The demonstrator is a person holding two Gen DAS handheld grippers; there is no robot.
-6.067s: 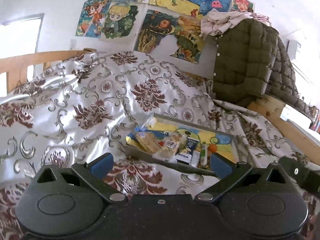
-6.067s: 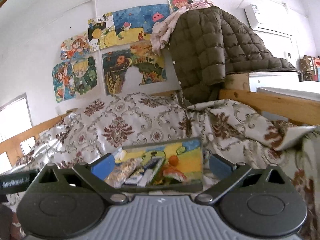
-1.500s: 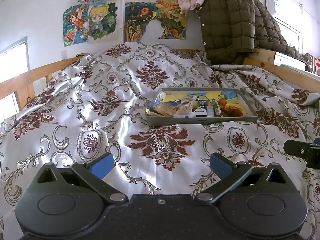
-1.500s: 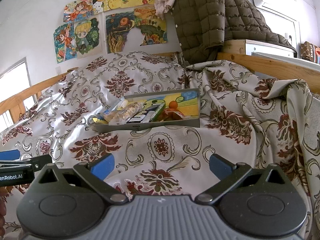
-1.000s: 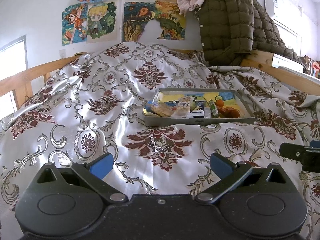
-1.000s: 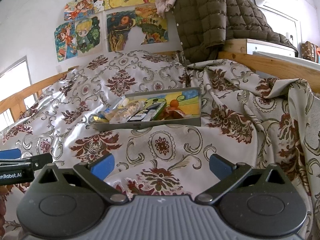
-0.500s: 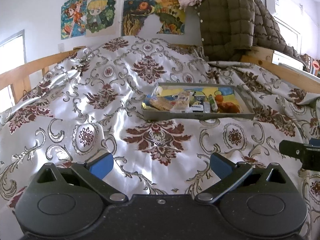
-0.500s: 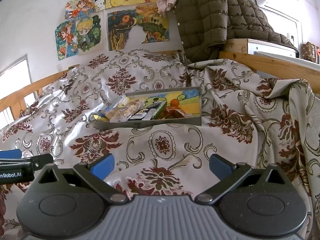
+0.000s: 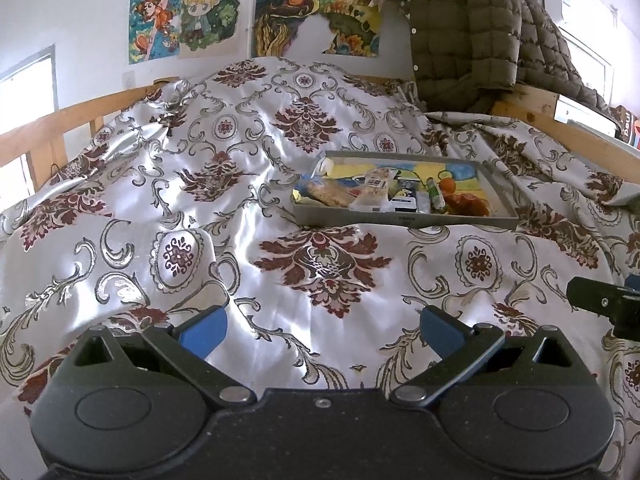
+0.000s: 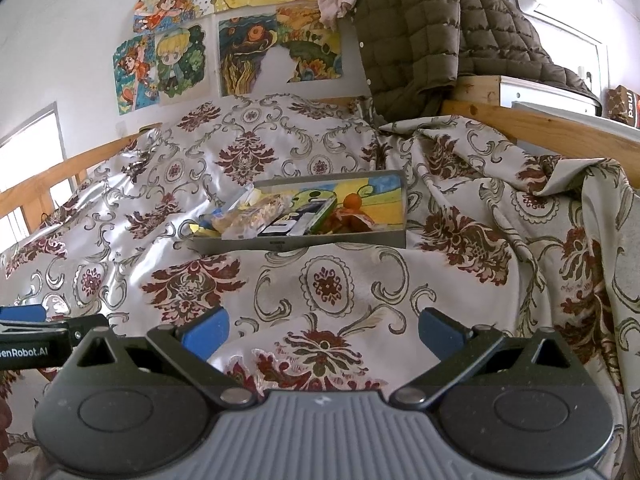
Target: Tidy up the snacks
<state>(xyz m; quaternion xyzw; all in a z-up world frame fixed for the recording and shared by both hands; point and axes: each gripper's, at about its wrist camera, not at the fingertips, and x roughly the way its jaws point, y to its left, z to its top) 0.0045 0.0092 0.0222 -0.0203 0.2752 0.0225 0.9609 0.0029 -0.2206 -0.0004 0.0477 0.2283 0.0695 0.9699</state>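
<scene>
Left wrist view: my left gripper (image 9: 320, 326) hangs over the patterned bedspread (image 9: 224, 216), jaws wide apart and empty. The tray (image 9: 404, 221) of snacks lies ahead and somewhat to the right of the jaw line, well apart from the fingertips, its long axis running across my view. Inside it I note a crumbly bar in clear wrap (image 9: 328, 197), a second pale packet (image 9: 370, 194), a dark box (image 9: 404, 202), a small green tube (image 9: 435, 196), an orange fruit (image 9: 447, 184) and a reddish wrapper (image 9: 466, 205), all crowded toward the near wall.

From the right wrist view, my right gripper (image 10: 322, 332) is likewise spread open and holding nothing. There the tray (image 10: 304, 243) sits ahead, slightly left of centre, again well apart. I judge neither hand clearly nearer.

Nothing stands between either gripper and the tray; only folds of bedspread lie there. A quilted jacket (image 10: 416, 40) hangs on the wooden bed rail (image 10: 540, 124) beyond, clear of any approach. The tray rests on soft, uneven cloth, so I expect it may tip when pressed.
</scene>
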